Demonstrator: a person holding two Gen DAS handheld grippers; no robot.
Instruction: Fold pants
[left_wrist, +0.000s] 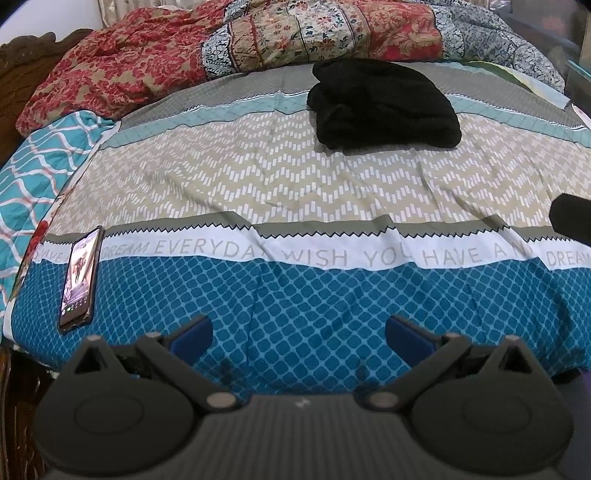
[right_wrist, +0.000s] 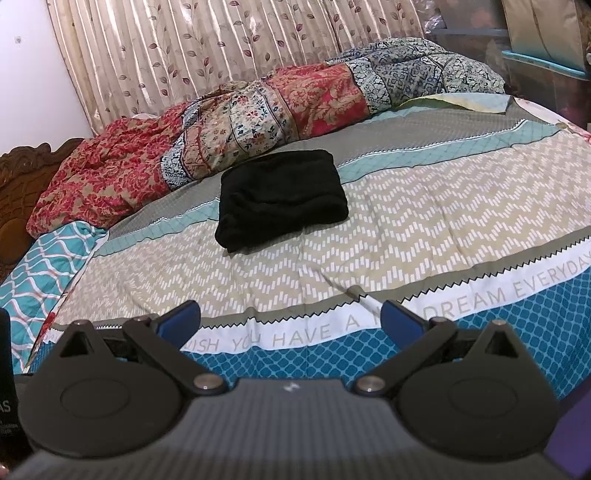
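Note:
The black pants lie folded into a compact bundle on the far part of the bedspread; they also show in the right wrist view. My left gripper is open and empty, held back over the blue front band of the bedspread, well short of the pants. My right gripper is open and empty too, over the white lettered band of the bedspread, also far from the pants. Both grippers have blue pads spread wide.
A phone with its screen lit lies on the bedspread at front left. A rumpled red and floral quilt is heaped along the far side. A teal patterned pillow sits left. A curtain hangs behind the bed.

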